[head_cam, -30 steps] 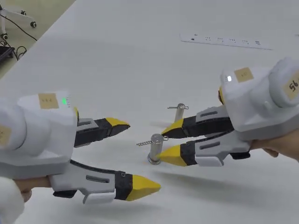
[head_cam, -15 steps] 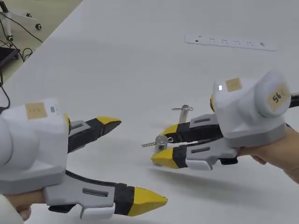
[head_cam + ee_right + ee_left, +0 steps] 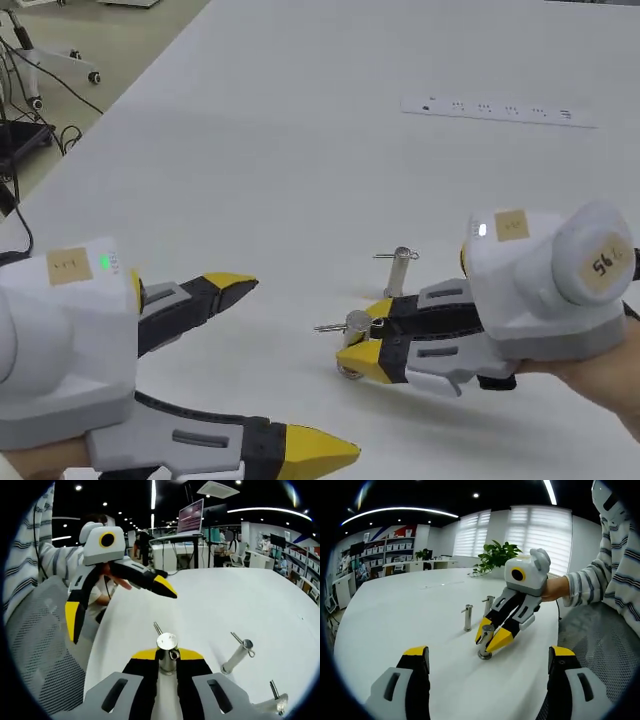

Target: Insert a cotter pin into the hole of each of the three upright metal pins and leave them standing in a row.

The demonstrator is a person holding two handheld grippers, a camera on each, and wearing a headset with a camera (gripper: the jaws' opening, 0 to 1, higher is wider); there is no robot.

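Observation:
Three upright metal pins stand in a row on the white table [image 3: 250, 150]. My right gripper [image 3: 362, 335] is shut on the nearest metal pin [image 3: 357, 324], just below its head, and a cotter pin [image 3: 330, 327] sticks out through it to the left. In the right gripper view the same pin [image 3: 167, 642] rises between my closed jaws. The second pin [image 3: 402, 262], also crossed by a cotter pin, stands just behind. The second pin [image 3: 239, 655] and the third pin [image 3: 277, 700] show to the right. My left gripper [image 3: 275, 370] hangs open to the left, apart from the pins.
A white power strip [image 3: 500, 108] lies at the far side of the table. The table's left edge [image 3: 120, 85] drops to a floor with cables and a wheeled stand. A person's striped sleeve [image 3: 615, 545] is behind the right gripper.
My right gripper's jaws, open around the nearest pin a second ago, have closed on it. The left gripper has stayed open; the head camera has shifted.

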